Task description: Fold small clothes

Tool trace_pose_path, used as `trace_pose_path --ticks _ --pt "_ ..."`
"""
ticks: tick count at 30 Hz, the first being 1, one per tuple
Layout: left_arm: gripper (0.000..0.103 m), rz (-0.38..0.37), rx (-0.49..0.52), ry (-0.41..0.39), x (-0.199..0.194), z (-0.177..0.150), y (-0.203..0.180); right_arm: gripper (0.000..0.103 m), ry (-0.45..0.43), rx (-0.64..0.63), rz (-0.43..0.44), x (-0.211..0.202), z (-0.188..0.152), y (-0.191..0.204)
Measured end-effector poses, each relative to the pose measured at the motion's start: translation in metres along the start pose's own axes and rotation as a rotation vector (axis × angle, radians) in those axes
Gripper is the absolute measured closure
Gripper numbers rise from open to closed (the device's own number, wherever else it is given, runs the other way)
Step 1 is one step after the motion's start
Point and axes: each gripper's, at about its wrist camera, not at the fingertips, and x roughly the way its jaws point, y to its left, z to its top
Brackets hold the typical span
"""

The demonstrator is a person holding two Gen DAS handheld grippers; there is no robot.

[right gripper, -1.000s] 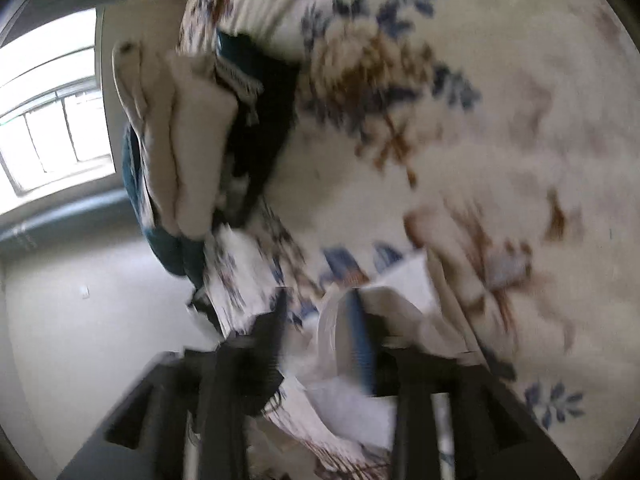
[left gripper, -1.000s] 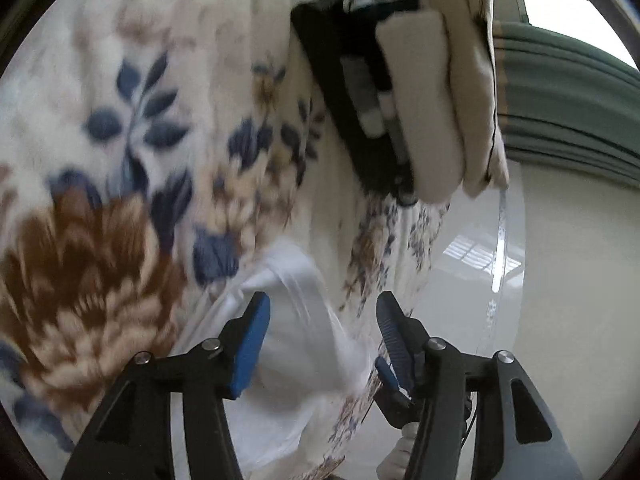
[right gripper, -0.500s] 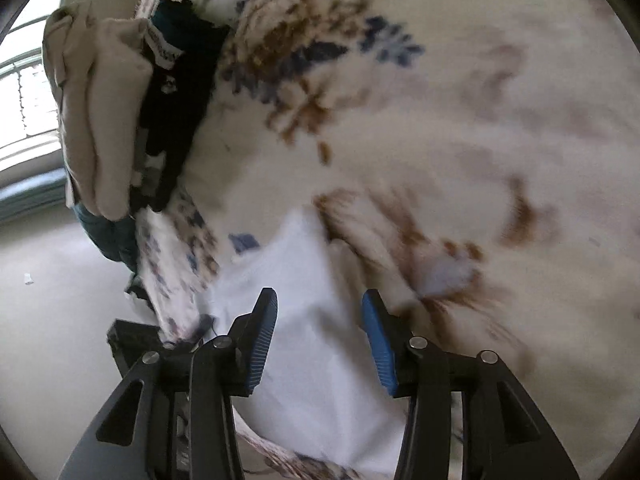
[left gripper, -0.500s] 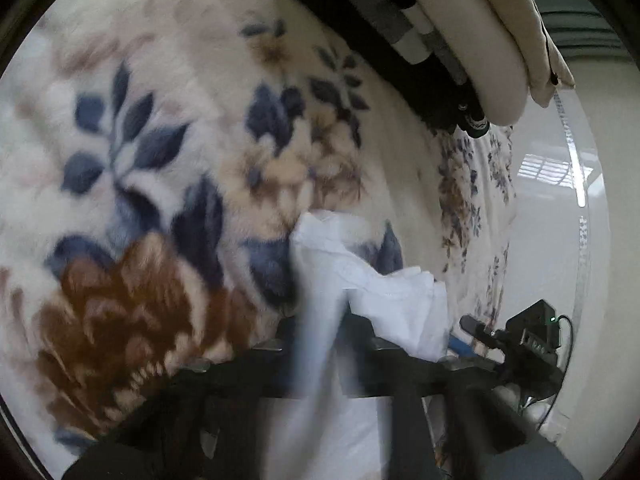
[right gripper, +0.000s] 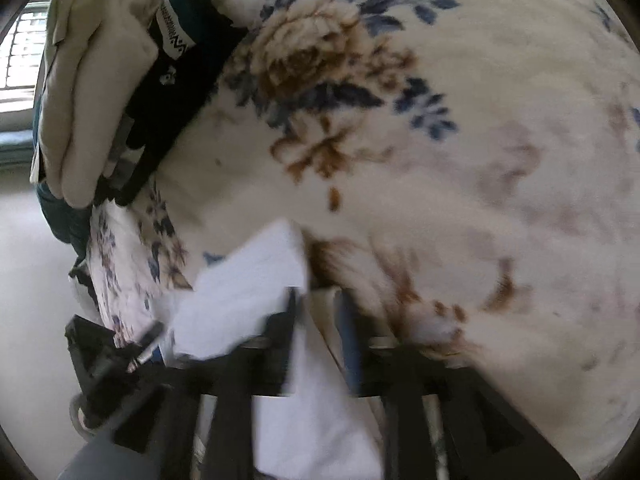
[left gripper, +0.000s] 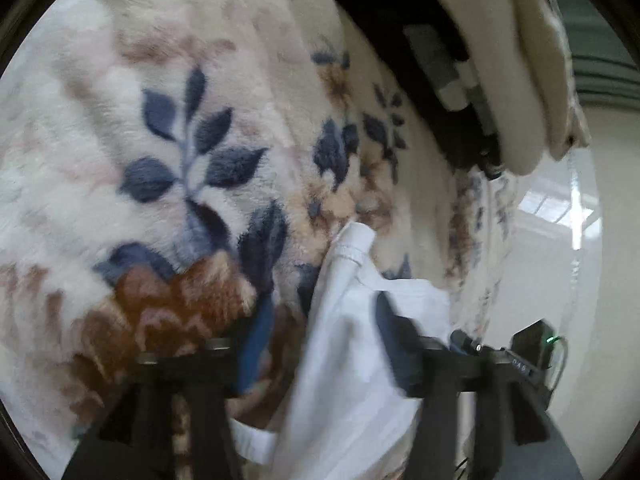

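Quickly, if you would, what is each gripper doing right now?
Left gripper: open, jaws have just been opening, white garment loose between them.
Right gripper: open, jaws just opening, garment partly between them.

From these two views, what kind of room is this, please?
Probably a bedroom in a home. The work surface is a plush floral blanket, seemingly spread on a bed, with a stack of folded clothes at its edge, a white garment being folded, and a window behind.

Both grippers are black-framed with blue finger pads (left gripper: 256, 344); silver screws (right gripper: 382, 343) sit at the finger joints.
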Motion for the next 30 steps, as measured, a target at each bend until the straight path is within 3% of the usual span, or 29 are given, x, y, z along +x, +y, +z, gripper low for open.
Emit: trace_pose_path --ticks 1,2,7,8,9,10,12,13,18,21,23,26,30 --pt "0.045 -0.008 -0.005 -0.008 -0.003 -0.002 0.001 0.051 0.01 -0.001 0.022 -0.002 -0.003 -0.003" --pt "0.045 -0.017 -0.011 -0.009 -0.004 -0.003 0.003 0.049 0.023 -0.002 0.046 -0.004 -0.006 -0.005" --pt "0.048 -0.017 0.001 -0.018 0.013 0.005 -0.004 0.048 0.07 0.032 0.131 0.014 -0.007 -0.016" --pt "0.058 -0.006 0.024 -0.033 0.018 0.008 -0.01 0.048 0.072 0.042 0.15 0.019 -0.003 -0.016" --pt "0.092 0.012 0.051 -0.053 0.019 0.01 -0.016 0.048 0.08 0.056 0.172 0.026 0.001 -0.015" --pt "0.1 0.046 0.076 -0.055 0.023 0.013 -0.022 0.048 0.081 0.076 0.189 0.032 0.007 -0.015" --pt "0.1 0.052 0.101 -0.068 0.024 0.016 -0.027 0.066 0.056 0.084 0.188 0.037 0.014 -0.01" --pt "0.1 0.064 0.115 -0.074 0.024 0.017 -0.029 0.091 0.047 0.058 0.156 0.039 0.016 -0.005" --pt "0.1 0.094 0.12 -0.054 0.031 0.023 -0.025 0.099 -0.029 0.058 0.091 0.027 0.016 -0.005" --pt "0.096 0.11 0.145 0.0 0.029 0.021 -0.024 0.098 -0.015 0.071 0.053 0.023 0.018 -0.011" --pt "0.081 0.124 0.152 0.027 0.017 0.01 -0.025 0.081 0.02 0.092 0.057 0.016 0.018 -0.016" --pt "0.055 0.127 0.174 0.013 -0.013 -0.026 -0.024 0.056 0.042 0.024 0.097 -0.01 0.003 -0.02" --pt "0.055 0.157 0.166 0.01 -0.035 -0.08 -0.018 0.053 0.126 -0.056 0.074 -0.021 -0.034 -0.029"
